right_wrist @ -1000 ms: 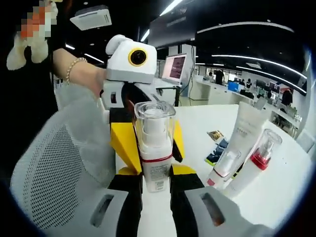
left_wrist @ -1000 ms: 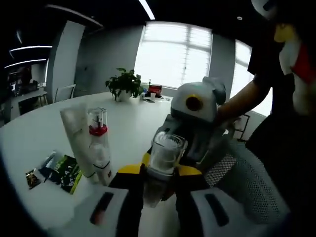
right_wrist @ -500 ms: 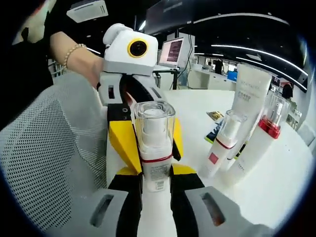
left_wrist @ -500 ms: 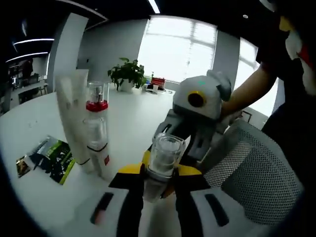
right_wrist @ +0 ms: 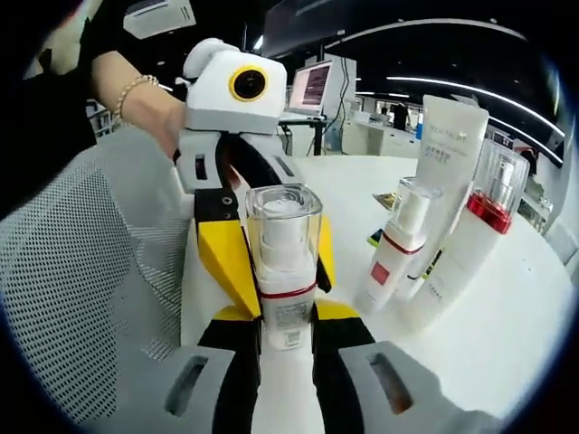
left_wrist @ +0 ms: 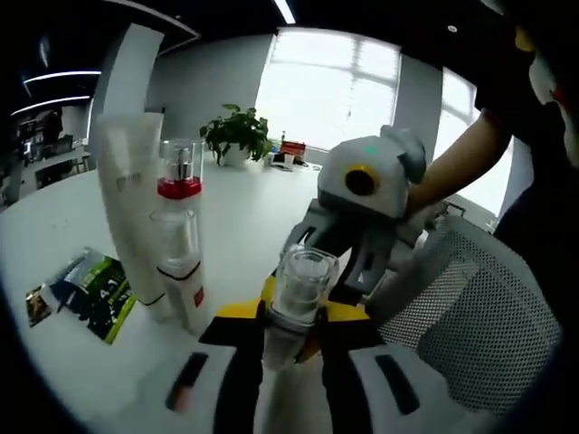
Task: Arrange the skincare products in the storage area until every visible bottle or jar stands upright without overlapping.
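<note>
A small pump bottle with a clear cap and a red band (left_wrist: 298, 285) (right_wrist: 284, 235) is held upright just above the white table (left_wrist: 244, 212). My left gripper (left_wrist: 291, 318) and my right gripper (right_wrist: 286, 318) are both shut on it from opposite sides. The right gripper (left_wrist: 362, 194) faces me in the left gripper view, and the left gripper (right_wrist: 231, 99) faces me in the right gripper view. Close by stand a white tube (left_wrist: 127, 203) (right_wrist: 445, 154), a tall red-banded bottle (left_wrist: 179, 181) (right_wrist: 481, 226) and a short pump bottle (left_wrist: 179, 262) (right_wrist: 393, 253), all upright and close together.
Green sachets (left_wrist: 90, 291) (right_wrist: 387, 201) lie flat behind the standing group. A grey mesh chair (left_wrist: 475, 316) (right_wrist: 81, 271) stands at the table's edge beside the person's arm. A potted plant (left_wrist: 237, 136) sits far across the table.
Both grippers, still shut on the pump bottle, have carried it closer to the standing tube and bottles, which now look larger and nearer in both views.
</note>
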`<action>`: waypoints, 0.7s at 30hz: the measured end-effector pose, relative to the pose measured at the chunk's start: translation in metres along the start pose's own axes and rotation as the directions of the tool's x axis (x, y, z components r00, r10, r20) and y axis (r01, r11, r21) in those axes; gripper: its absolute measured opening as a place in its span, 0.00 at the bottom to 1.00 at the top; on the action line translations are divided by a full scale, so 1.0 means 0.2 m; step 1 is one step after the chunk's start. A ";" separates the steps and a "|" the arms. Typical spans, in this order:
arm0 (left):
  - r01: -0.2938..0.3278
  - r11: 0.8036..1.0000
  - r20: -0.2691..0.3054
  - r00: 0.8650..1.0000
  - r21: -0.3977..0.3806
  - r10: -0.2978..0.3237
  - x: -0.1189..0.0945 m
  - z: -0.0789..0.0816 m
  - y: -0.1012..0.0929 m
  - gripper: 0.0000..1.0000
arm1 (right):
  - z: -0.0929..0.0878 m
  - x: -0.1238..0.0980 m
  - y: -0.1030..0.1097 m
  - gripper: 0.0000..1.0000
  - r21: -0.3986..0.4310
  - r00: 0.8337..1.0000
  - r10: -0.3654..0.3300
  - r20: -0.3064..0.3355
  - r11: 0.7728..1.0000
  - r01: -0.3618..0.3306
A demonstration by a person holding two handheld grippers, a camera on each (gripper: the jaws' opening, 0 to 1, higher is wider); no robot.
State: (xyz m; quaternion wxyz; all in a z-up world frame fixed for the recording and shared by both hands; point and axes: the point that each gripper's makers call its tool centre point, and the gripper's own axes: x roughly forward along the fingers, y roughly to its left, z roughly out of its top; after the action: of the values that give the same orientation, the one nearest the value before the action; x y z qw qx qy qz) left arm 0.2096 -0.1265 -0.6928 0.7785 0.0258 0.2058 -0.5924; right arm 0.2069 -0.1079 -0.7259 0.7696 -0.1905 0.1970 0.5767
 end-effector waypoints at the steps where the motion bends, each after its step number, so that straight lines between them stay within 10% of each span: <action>1: -0.001 1.000 0.002 1.000 -0.016 0.001 0.00 0.00 0.01 0.18 | 0.00 0.00 0.00 0.20 0.001 1.000 0.003 -0.001 1.000 -0.003; 21: -0.099 0.992 0.002 0.995 -0.082 0.099 -0.13 -0.04 0.09 0.22 | -0.05 -0.06 -0.20 0.20 0.029 1.000 0.000 -0.011 1.000 0.000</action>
State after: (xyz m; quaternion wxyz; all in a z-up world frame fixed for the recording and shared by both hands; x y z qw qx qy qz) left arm 0.2194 -0.0950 -0.6948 0.8080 0.0020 0.2260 -0.5442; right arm 0.2417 -0.1345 -0.7255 0.7712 -0.1826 0.2098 0.5726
